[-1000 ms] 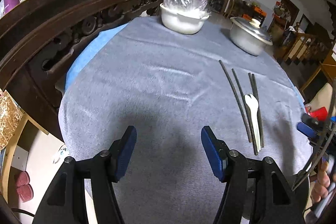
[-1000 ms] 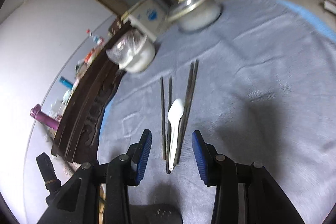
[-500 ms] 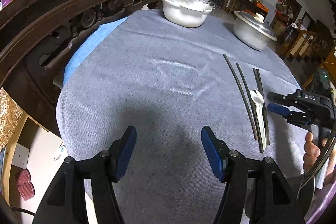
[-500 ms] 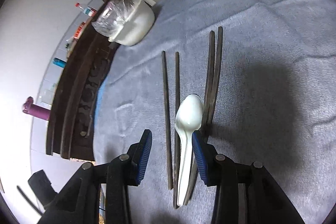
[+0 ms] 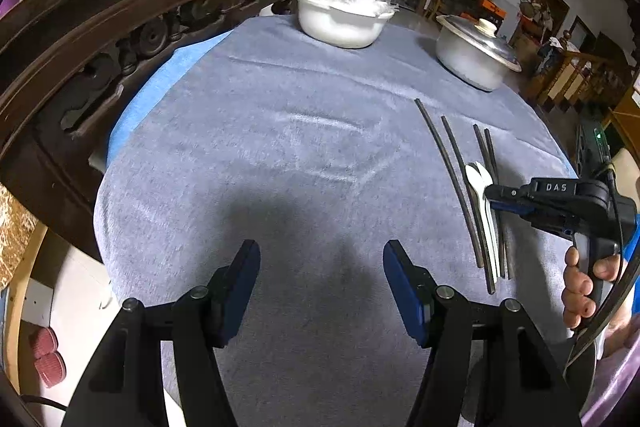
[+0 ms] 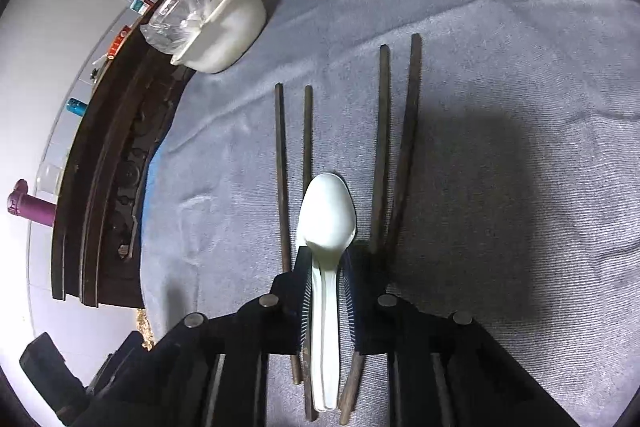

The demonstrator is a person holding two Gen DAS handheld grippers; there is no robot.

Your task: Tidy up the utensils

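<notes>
A white plastic spoon [image 6: 328, 215] lies on the grey tablecloth [image 6: 500, 187] among several dark chopsticks [image 6: 282, 167], bowl end pointing away. My right gripper [image 6: 326, 259] is low over it, its jaws closing with the spoon's handle between the blue pads, which touch it on both sides. In the left wrist view the right gripper [image 5: 494, 197] sits over the spoon [image 5: 478, 173] and chopsticks [image 5: 452, 163] at the right, a person's hand [image 5: 580, 287] on its grip. My left gripper [image 5: 320, 267] hovers open above bare cloth, nothing between its fingers.
A white bowl covered with a plastic bag [image 5: 340, 23] and a lidded metal pot [image 5: 472, 63] stand at the far side of the table. A dark carved wooden rail [image 5: 100, 27] curves along the left edge. Bare cloth [image 5: 280, 147] lies left of the utensils.
The right gripper came forward and down over the utensils, and its jaws narrowed around the spoon's handle. The left gripper stayed put and open.
</notes>
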